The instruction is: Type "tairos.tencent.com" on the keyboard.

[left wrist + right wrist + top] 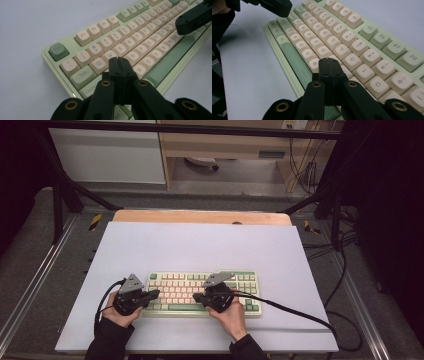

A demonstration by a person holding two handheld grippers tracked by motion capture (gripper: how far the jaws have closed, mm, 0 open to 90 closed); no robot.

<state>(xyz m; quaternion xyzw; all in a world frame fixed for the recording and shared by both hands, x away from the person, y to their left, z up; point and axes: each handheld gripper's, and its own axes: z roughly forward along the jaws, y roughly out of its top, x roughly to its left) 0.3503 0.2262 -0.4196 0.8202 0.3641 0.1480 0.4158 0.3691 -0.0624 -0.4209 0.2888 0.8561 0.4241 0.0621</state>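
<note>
While both hands are resting at the lower centre of the high view, the items are lying as follows:

Keyboard: keyboard (200,292) is sitting at the lower centre of the high view; pale green plastic case, rounded corners, rows of cream sculpted keycaps with darker green ones mixed in; it is running diagonally from lower left to upper right in the left gripper view (130,47).

Space bar: space bar (295,61), a long smooth green strip, is lying along the keyboard's near edge.

Esc key: Esc key (58,51), matte dull green and square with soft edges, is sitting at the left of the frame.

Left gripper: left gripper (154,294) is being held over the keyboard's left end; black matte plastic, brass-coloured rivets at the pivots; jaws are pressing flat together with nothing between them, tip (118,60) hovering near the Q, W and A keys; whether it is touching a key cannot be told.

Right gripper: right gripper (198,297) is pointing toward picture left over the keyboard's right half; same black build, jaws closed together on nothing, tip (328,60) lying over the lower letter rows; contact cannot be told.

Mat: mat (200,245), a smooth pale lavender sheet, is covering the table.

Table: table (200,216), light wood, is showing as a strip along the mat's upper edge.
</note>
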